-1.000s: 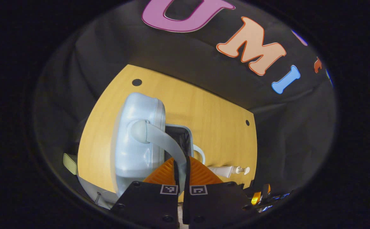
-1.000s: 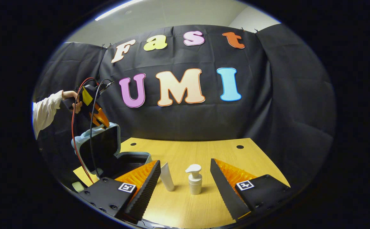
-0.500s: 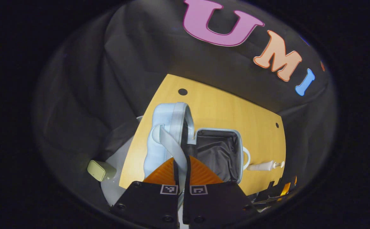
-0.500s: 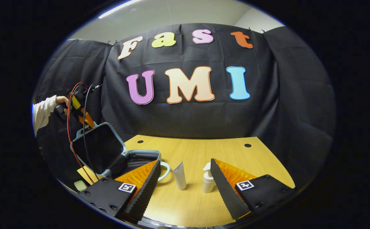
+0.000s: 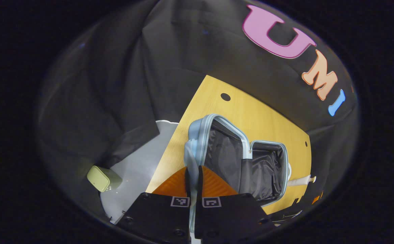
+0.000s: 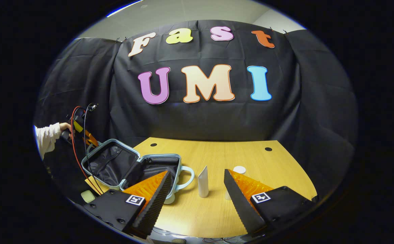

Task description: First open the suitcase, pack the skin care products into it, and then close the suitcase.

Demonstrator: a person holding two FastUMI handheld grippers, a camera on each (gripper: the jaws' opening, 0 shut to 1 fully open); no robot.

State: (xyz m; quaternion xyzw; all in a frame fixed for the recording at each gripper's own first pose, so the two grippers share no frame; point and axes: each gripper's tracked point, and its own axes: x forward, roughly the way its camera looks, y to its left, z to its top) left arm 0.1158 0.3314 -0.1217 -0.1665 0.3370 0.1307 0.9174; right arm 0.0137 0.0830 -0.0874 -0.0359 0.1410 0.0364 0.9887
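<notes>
gripping suitcase handle, left hand-held gripper

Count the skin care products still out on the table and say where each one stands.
2. A white tube stands upright just right of the open suitcase. A white pump bottle stands right of the tube, mostly hidden behind a finger of the right claw. Others may be hidden.

Suitcase lid now swung far open past upright, pulled outward by left gripper on the strap; black lining now faces it.
</notes>
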